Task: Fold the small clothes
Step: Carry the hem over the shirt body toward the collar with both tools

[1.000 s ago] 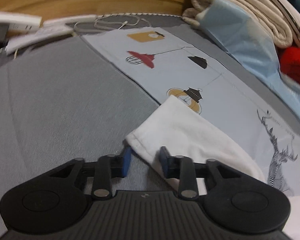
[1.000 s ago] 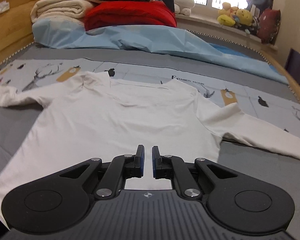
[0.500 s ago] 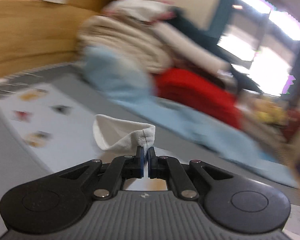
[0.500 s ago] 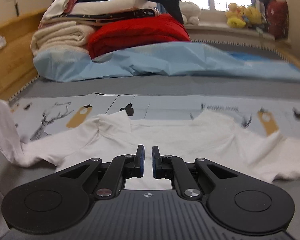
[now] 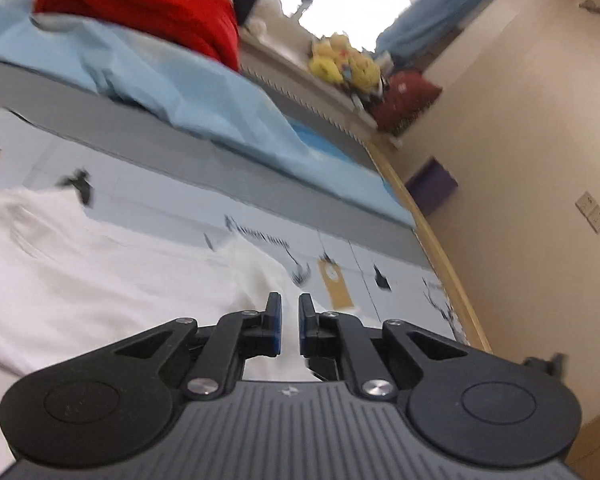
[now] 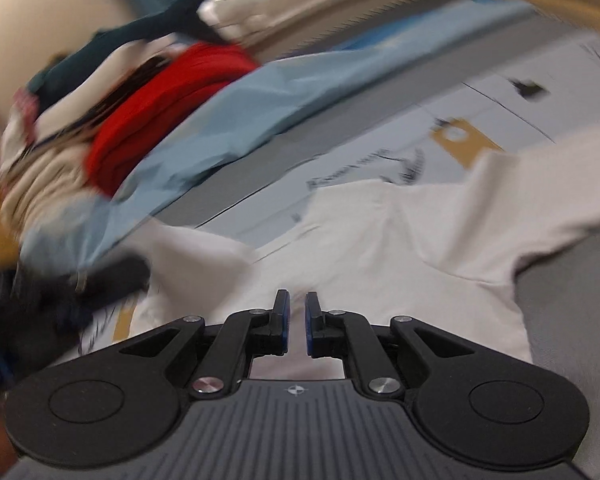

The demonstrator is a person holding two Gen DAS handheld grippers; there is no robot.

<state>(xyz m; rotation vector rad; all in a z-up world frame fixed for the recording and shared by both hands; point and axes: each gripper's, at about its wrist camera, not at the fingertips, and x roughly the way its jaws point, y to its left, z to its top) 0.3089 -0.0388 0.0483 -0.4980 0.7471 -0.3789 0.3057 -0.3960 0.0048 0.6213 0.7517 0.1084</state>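
Observation:
A white long-sleeved shirt (image 5: 100,272) lies flat on a printed pale sheet (image 5: 172,200) on the bed. My left gripper (image 5: 289,300) hovers low over its right part, its jaws opening to a narrow gap with nothing between them. A raised fold of white cloth (image 5: 252,264) lies just ahead of its fingertips. In the tilted, blurred right wrist view the shirt (image 6: 380,248) fills the middle, one sleeve (image 6: 560,184) stretching to the right. My right gripper (image 6: 297,296) is over the shirt's body, jaws opening slightly and empty. A dark blurred shape (image 6: 80,284) sits at the shirt's left.
Behind the shirt lie a grey bed cover (image 5: 180,148), a light blue blanket (image 5: 188,92) and a red folded blanket (image 5: 140,4) under a pile of bedding. The wooden bed edge (image 5: 440,240) runs along a beige wall. Plush toys (image 5: 344,64) sit on the window sill.
The left gripper shut on the white sleeve cuff, carried it up and across to the right over the shirt, and has let it go. The right gripper rolled and shifted over the shirt.

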